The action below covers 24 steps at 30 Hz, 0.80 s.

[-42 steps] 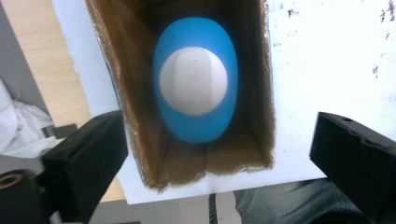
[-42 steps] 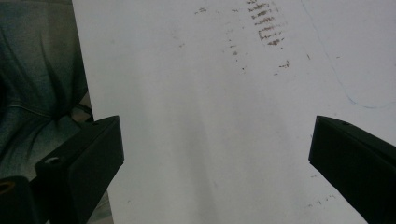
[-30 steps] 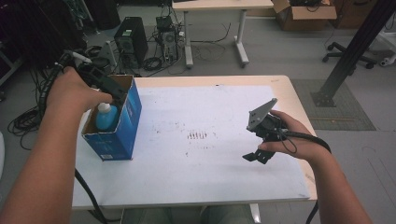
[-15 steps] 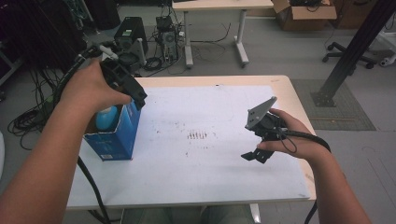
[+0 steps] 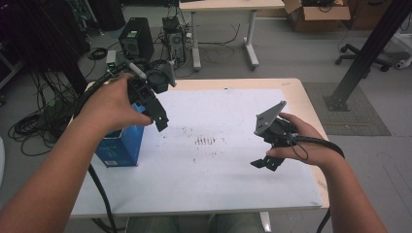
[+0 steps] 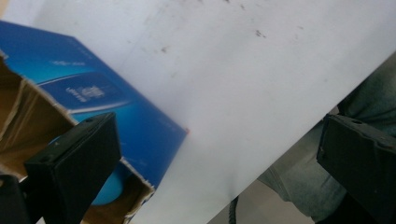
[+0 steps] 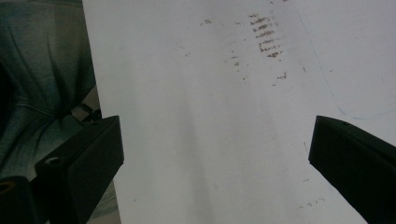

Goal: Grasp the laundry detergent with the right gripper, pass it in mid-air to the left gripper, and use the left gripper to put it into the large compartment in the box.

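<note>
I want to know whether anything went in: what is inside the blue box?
The left gripper view shows a light blue rounded object low inside the open blue box. The hand-held gripper's jaw and the cardboard flaps cover most of it, so its kind is unclear.

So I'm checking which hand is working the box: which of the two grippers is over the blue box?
The left gripper, held open just above the blue box. The right gripper hovers over the bare white tabletop.

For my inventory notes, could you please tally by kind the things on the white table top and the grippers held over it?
Blue box: 1
Light blue thing inside the box: 1
Grippers, left and right: 2
Total: 4
</note>
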Each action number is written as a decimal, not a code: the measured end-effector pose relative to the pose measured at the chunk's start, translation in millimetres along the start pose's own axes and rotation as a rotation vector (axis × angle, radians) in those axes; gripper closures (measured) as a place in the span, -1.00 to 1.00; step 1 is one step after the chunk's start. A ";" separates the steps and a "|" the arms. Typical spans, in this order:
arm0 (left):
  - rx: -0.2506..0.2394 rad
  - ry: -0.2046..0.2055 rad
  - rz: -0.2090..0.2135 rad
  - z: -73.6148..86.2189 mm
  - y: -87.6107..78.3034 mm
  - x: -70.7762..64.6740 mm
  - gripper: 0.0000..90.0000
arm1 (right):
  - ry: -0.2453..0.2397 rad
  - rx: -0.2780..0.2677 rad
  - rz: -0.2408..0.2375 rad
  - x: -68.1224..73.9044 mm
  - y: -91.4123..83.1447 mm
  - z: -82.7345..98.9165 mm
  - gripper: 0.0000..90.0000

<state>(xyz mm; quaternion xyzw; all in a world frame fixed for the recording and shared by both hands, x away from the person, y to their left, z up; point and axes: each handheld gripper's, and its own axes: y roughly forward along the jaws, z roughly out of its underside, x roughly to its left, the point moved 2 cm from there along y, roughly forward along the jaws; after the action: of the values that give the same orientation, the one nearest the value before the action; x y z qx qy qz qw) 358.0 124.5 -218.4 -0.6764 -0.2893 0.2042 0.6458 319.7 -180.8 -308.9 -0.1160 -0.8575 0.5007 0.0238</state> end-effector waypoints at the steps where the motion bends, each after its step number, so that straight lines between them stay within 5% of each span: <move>1: 0.001 0.013 0.003 -0.6 1.5 -2.8 -0.99 | -0.002 0.003 -0.002 0.1 -0.3 0.2 -0.92; 12: 0.010 0.188 -0.006 -5.8 5.3 -22.4 -0.99 | -0.009 0.037 -0.006 0.0 -4.2 0.9 -0.92; 18: 0.035 0.331 -0.049 -3.4 9.9 -31.4 -0.99 | -0.022 0.057 -0.008 3.9 -6.4 -2.2 -0.92; 24: 0.051 0.428 -0.042 -3.0 13.0 -41.0 -0.99 | -0.054 0.083 -0.021 9.8 -5.8 -5.6 -0.92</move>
<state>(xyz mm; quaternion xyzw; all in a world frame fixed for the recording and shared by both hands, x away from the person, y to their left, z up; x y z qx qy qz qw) 330.9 95.4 -235.1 -0.6817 -0.1543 0.0497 0.7134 310.0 -176.6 -301.8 -0.0924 -0.8373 0.5387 0.0105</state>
